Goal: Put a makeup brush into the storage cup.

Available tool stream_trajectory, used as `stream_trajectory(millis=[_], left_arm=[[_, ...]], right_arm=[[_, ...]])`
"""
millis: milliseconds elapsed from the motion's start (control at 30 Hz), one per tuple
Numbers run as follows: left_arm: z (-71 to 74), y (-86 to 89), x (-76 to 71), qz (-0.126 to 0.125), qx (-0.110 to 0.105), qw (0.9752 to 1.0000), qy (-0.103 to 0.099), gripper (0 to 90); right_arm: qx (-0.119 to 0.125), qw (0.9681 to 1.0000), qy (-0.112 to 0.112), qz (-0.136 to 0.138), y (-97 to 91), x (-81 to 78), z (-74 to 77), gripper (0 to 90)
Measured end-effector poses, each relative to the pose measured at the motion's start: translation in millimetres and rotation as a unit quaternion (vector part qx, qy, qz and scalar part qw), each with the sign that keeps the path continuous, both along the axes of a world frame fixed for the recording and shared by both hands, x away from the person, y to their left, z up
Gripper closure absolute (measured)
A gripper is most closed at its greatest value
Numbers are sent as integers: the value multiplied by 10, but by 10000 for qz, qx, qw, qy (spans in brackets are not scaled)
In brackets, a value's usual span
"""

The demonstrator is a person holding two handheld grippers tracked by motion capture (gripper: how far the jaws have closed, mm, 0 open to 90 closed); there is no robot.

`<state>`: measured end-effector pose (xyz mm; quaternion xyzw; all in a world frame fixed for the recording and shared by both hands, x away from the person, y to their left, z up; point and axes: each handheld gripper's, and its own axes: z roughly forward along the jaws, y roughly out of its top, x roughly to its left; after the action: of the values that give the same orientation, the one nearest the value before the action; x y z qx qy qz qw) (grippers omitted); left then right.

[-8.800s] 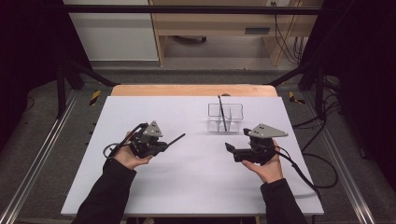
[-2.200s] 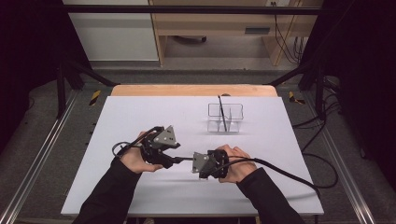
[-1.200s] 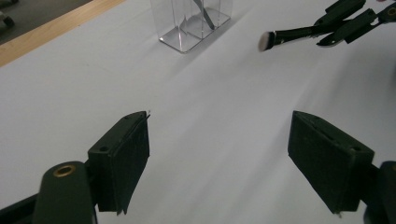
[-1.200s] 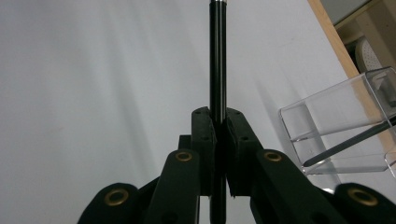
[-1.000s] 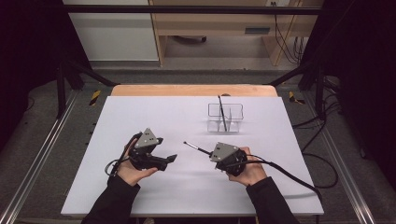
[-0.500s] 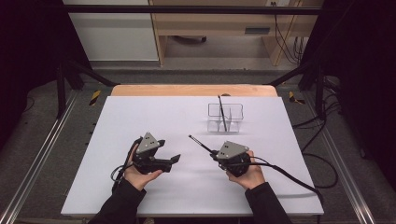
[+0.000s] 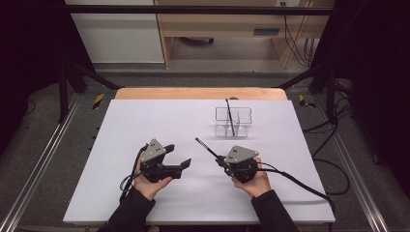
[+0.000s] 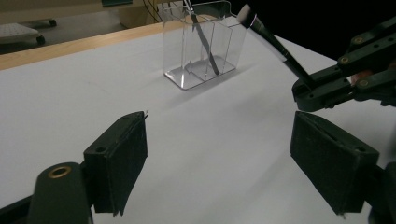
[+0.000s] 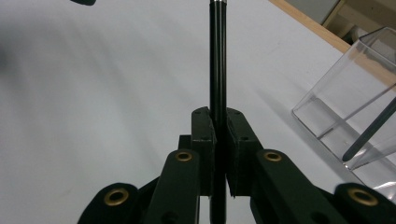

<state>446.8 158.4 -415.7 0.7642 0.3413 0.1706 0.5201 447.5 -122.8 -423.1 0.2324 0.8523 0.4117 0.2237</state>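
Note:
My right gripper (image 7: pixel 223 158) is shut on a thin black brush (image 7: pixel 209 149) with a pale tip, which points up and to the left above the table. In the right gripper view the jaws (image 9: pixel 218 140) clamp the brush's handle (image 9: pixel 217 70). My left gripper (image 7: pixel 180 155) is held low over the table at the left, open with nothing between its pads (image 8: pixel 119 163). It looks towards the brush (image 8: pixel 275 44) and the right gripper (image 8: pixel 336 86). A clear divided box (image 7: pixel 233 122) stands behind, and a second black stick (image 7: pixel 230 118) leans in it.
The white tabletop (image 7: pixel 145 121) has a wooden strip (image 7: pixel 193 93) along its far edge. In the left gripper view the clear box (image 8: pixel 201 46) stands ahead, and in the right gripper view it (image 9: pixel 355 107) is close on the right. Cables trail from both grippers.
The brush, first held in the left gripper, went over to the right gripper when the hands met. They then drew apart, and over the last second the brush tip rose slightly.

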Motion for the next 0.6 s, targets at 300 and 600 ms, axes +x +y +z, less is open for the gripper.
stream_trajectory(millis=[300,600], left_arm=[[62,5,5,70,-481,9988,-66,190],[91,-112,22,-50,-602,9981,-120,196]], right_arm=[[112,9999,65,-46,26,7,-32,839],[295,9995,95,-117,26,8,-18,839]])
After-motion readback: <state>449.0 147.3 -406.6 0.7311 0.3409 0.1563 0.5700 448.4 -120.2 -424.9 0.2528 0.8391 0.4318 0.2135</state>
